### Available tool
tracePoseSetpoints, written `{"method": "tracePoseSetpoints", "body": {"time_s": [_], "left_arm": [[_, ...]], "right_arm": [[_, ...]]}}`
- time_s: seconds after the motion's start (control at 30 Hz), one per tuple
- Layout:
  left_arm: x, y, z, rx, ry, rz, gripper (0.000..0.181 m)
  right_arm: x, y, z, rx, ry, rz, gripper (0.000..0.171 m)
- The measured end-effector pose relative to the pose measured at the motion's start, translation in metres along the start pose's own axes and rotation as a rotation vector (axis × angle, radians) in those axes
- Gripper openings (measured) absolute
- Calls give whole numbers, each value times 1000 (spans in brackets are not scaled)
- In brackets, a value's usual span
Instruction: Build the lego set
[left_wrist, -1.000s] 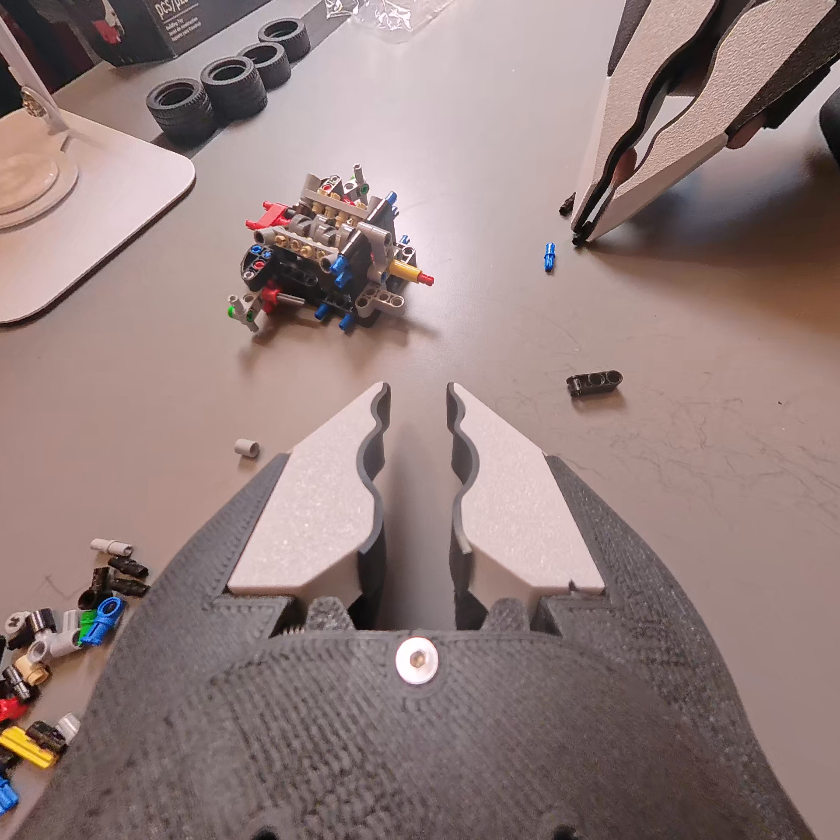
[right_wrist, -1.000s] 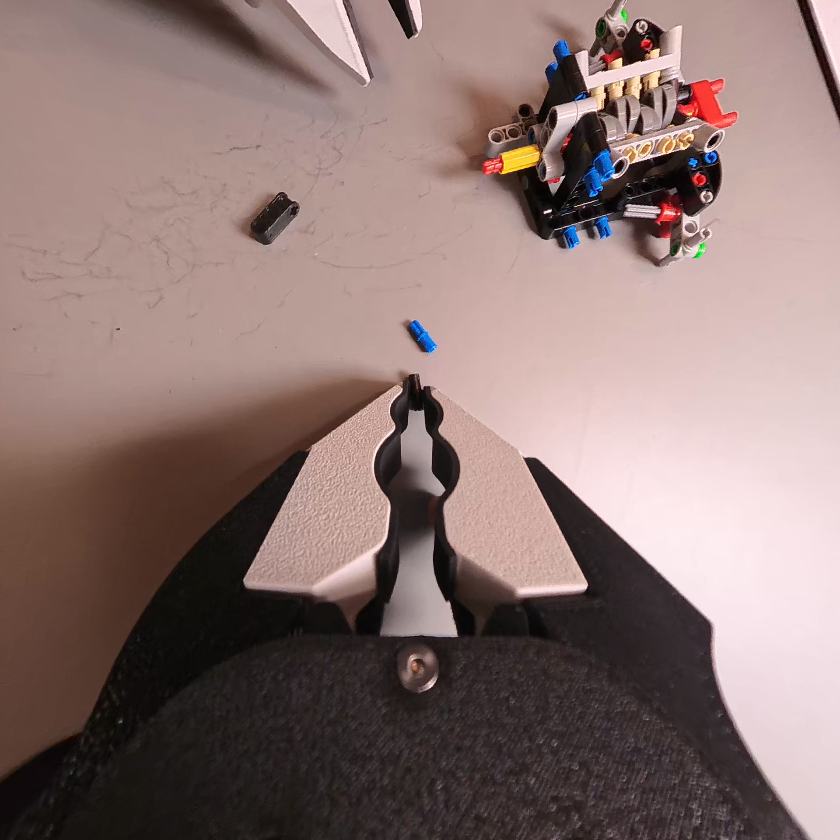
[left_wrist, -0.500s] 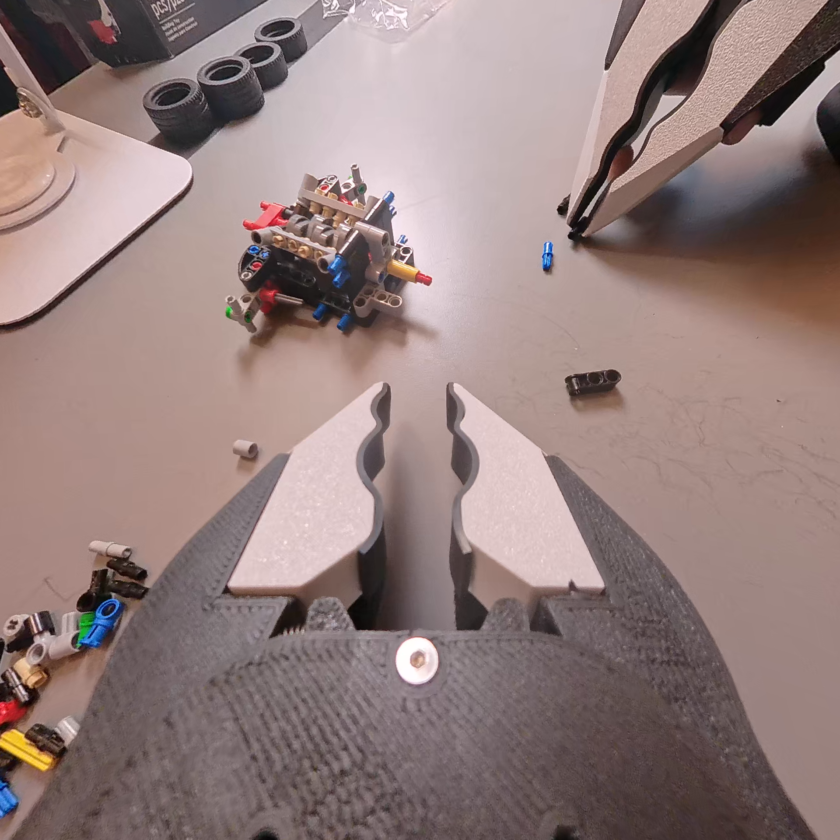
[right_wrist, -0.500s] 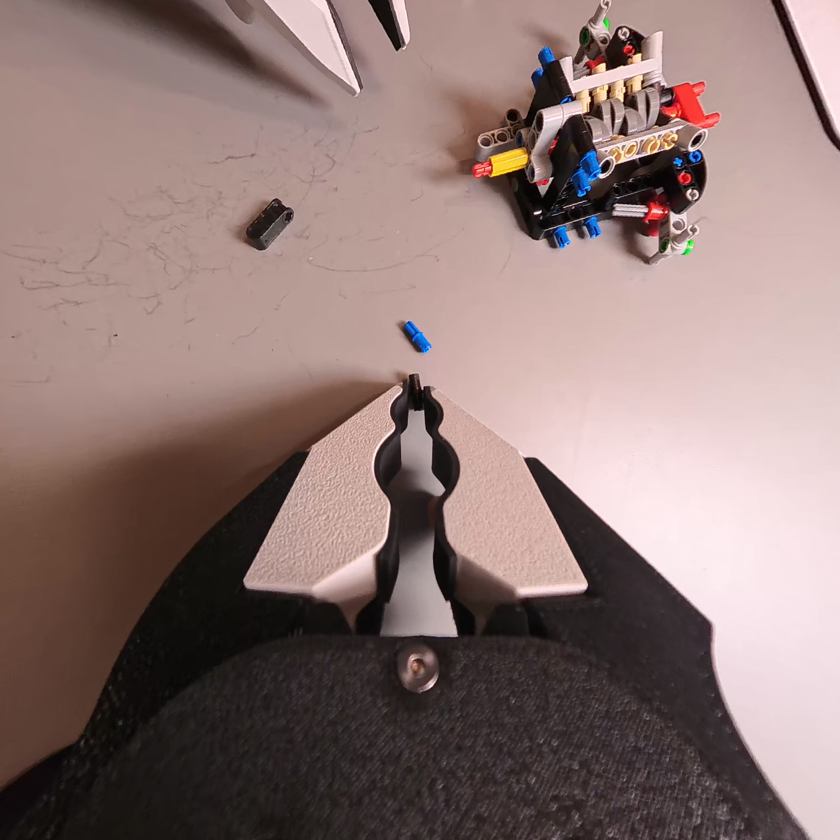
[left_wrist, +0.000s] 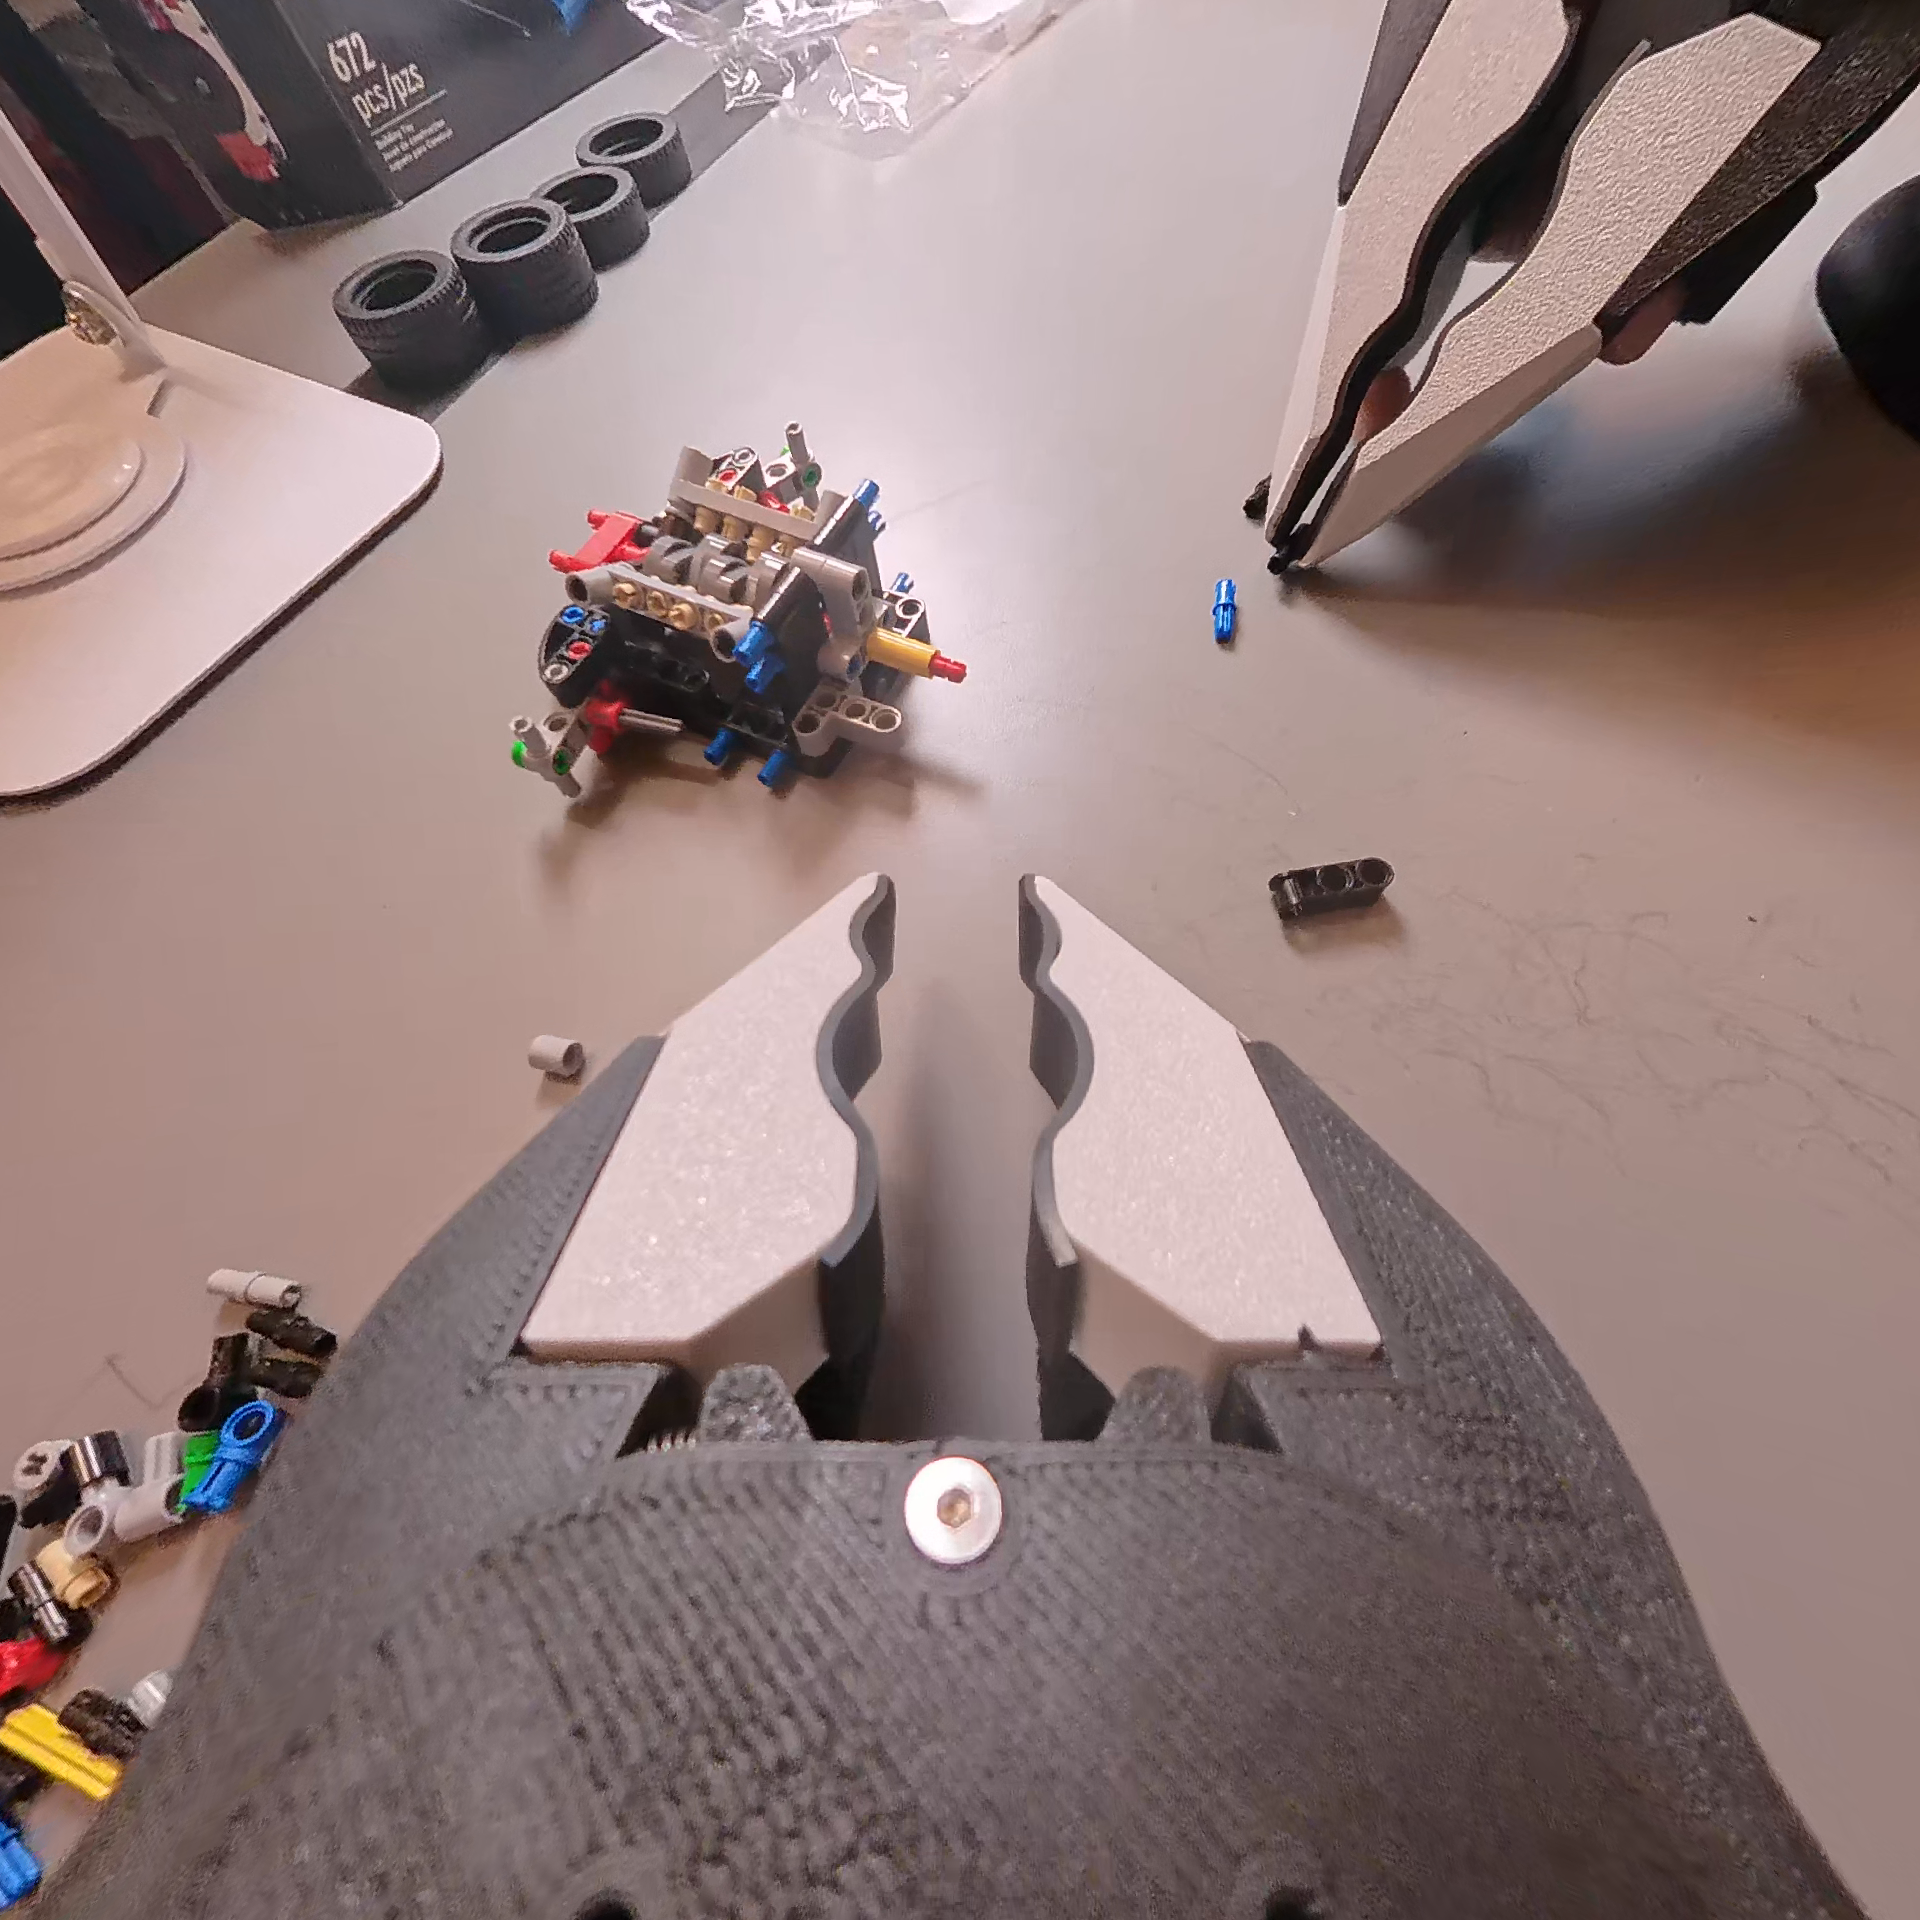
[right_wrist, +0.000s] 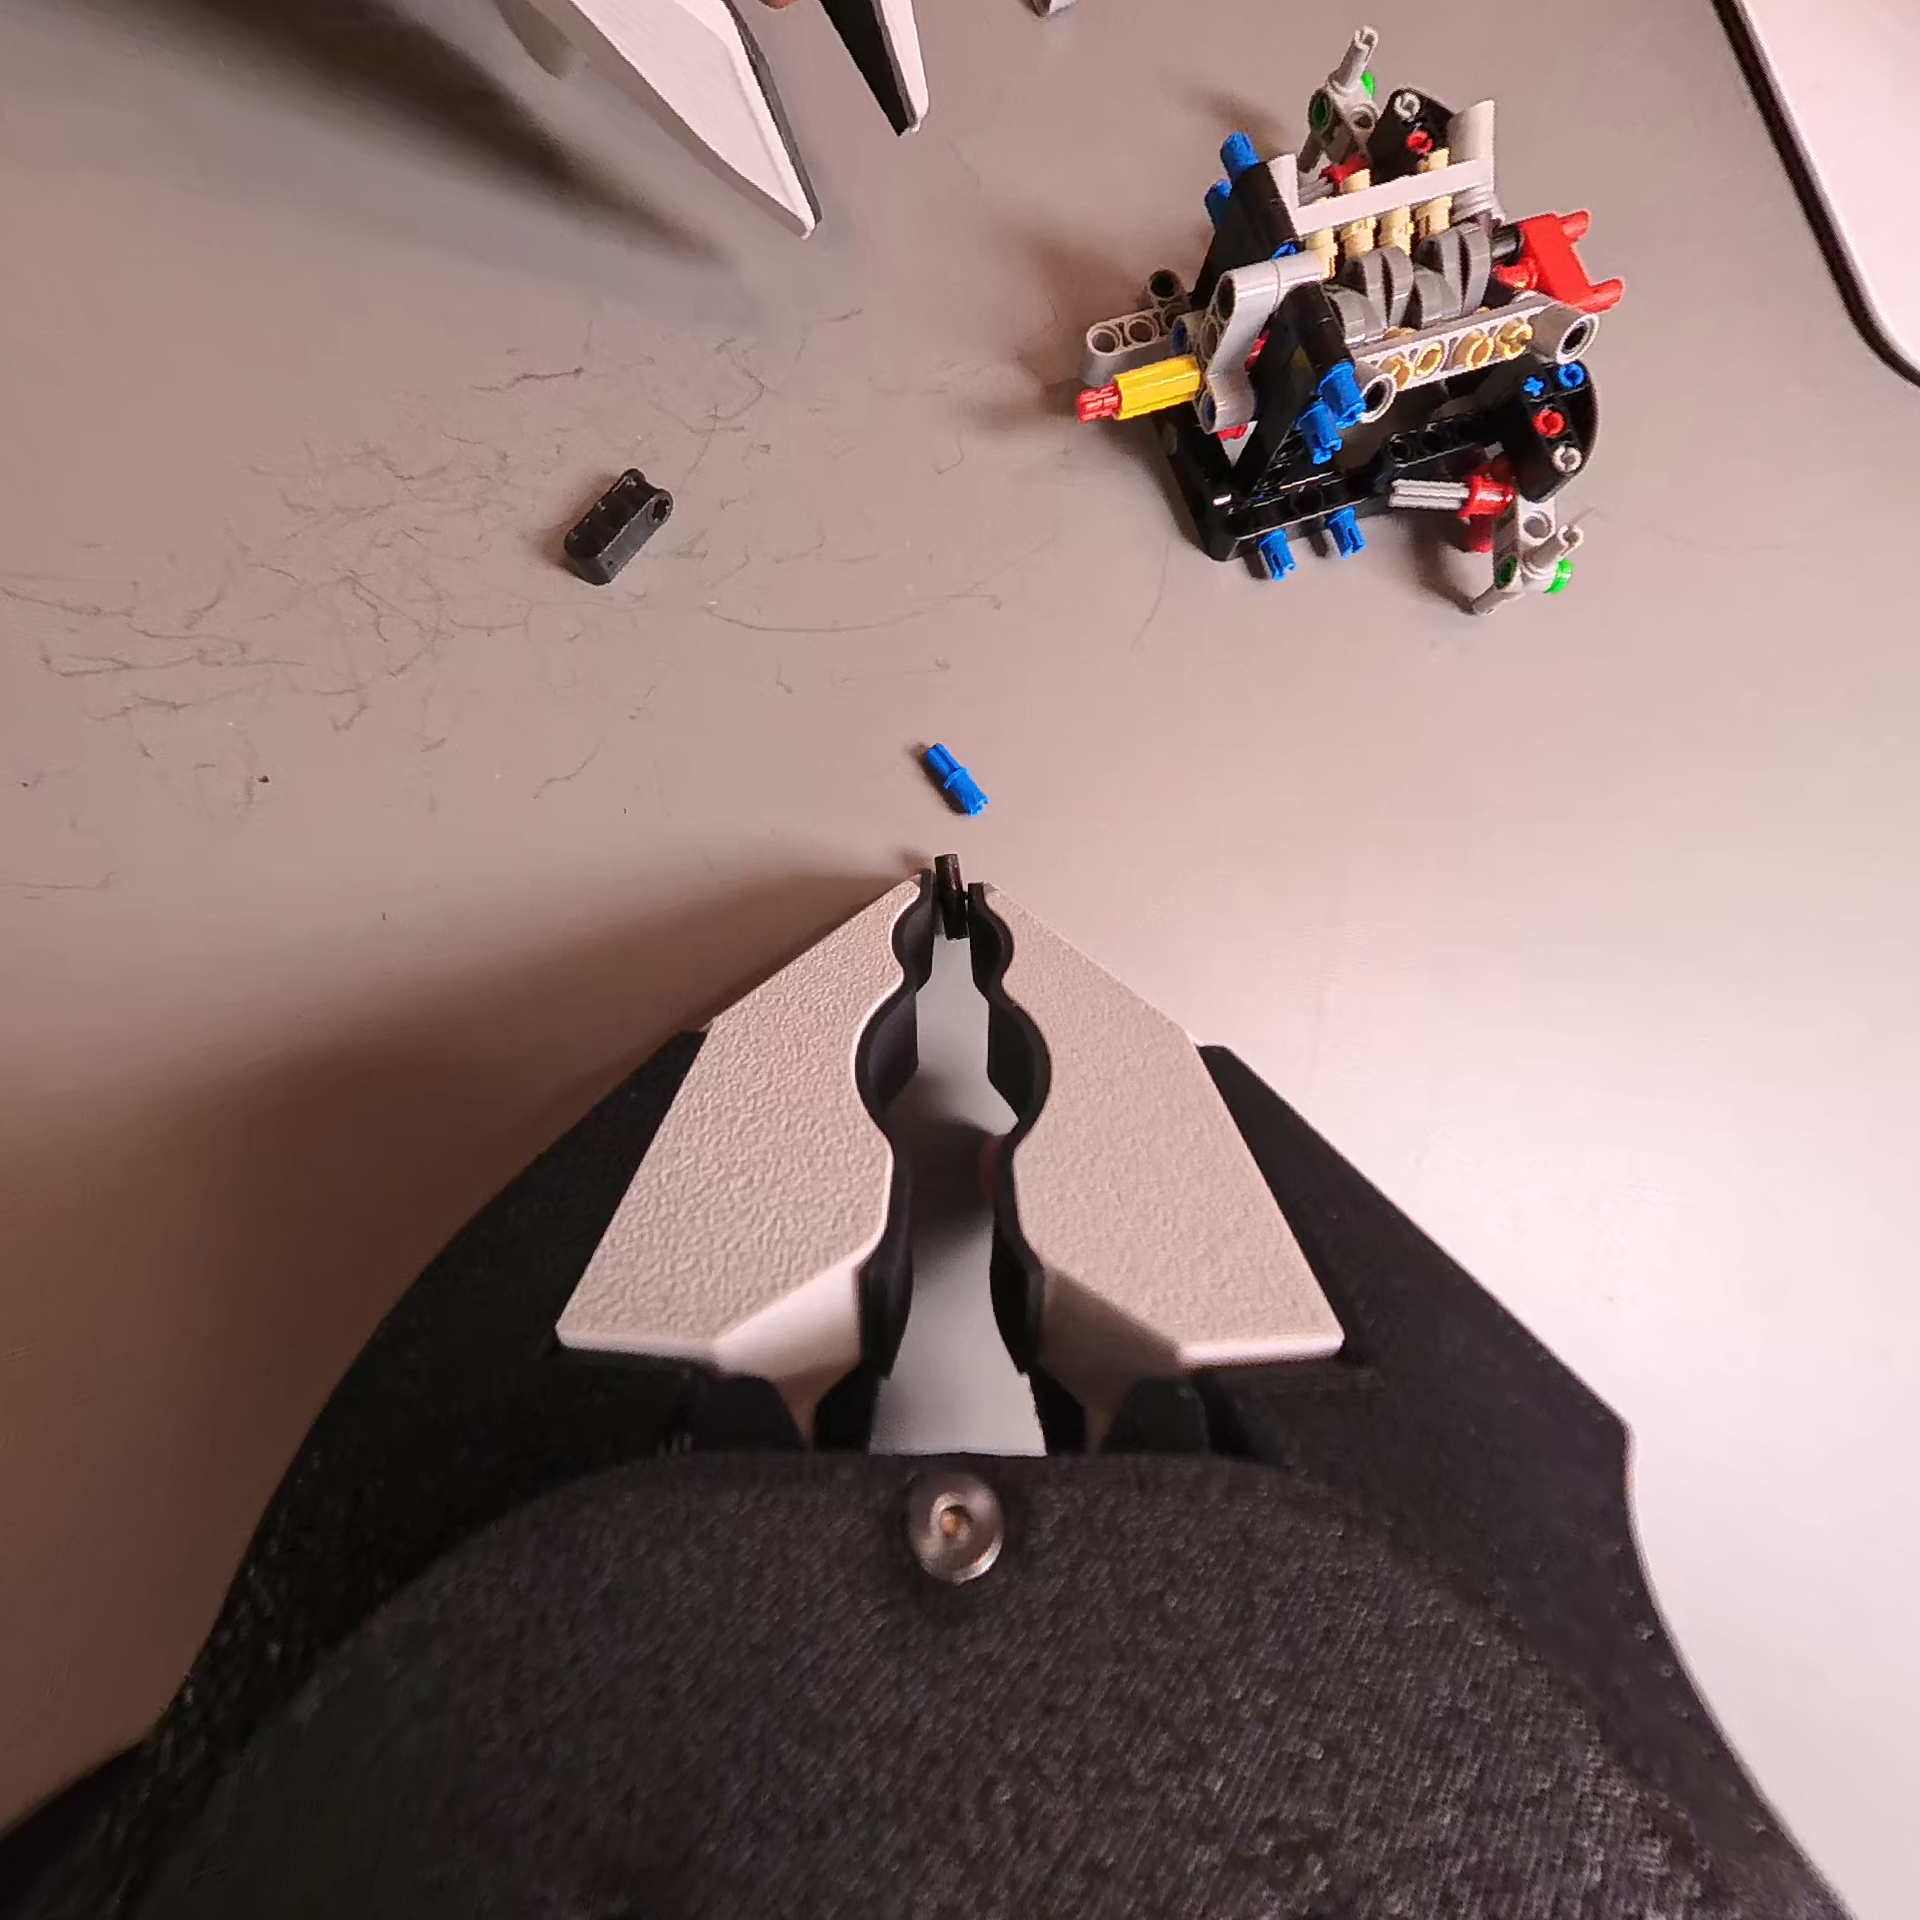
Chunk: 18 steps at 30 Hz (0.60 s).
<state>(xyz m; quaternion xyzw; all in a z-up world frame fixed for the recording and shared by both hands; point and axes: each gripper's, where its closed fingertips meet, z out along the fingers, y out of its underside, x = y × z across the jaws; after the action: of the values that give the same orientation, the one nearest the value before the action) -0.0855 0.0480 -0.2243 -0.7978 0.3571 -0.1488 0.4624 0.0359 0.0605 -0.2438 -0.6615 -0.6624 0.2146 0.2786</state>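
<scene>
The partly built lego assembly of black, grey, red, blue and yellow parts stands on the grey table; it also shows in the right wrist view. My left gripper is open and empty, hovering short of the assembly. My right gripper is shut on a small black pin at its tips, low over the table; it shows at the upper right in the left wrist view. A loose blue pin lies just ahead of it. A black connector lies to the right of my left gripper.
A pile of loose parts lies at the lower left, with a grey bush nearby. Three tyres, a dark box and a plastic bag sit at the back. A white stand base is at the left. One gripper's finger ends stand about 12 cm off the other's. It is some 6 cm from my left tips to the black connector. It turns up in the right wrist view as well.
Both views have shifted only slightly. The right gripper stays shut on the black pin near the blue pin. The left gripper stays open.
</scene>
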Motion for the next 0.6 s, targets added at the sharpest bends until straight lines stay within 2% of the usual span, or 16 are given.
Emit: {"method": "tracePoseSetpoints", "body": {"time_s": [0.37, 0.47, 0.6], "left_arm": [[17, -6, 2, 22, 59, 33, 23], [31, -8, 1, 28, 126, 52, 24], [61, -7, -3, 19, 304, 70, 32]], "right_arm": [[3, 3, -5, 12, 5, 18, 5], [4, 4, -7, 7, 7, 18, 5], [4, 5, -8, 8, 7, 18, 5]]}}
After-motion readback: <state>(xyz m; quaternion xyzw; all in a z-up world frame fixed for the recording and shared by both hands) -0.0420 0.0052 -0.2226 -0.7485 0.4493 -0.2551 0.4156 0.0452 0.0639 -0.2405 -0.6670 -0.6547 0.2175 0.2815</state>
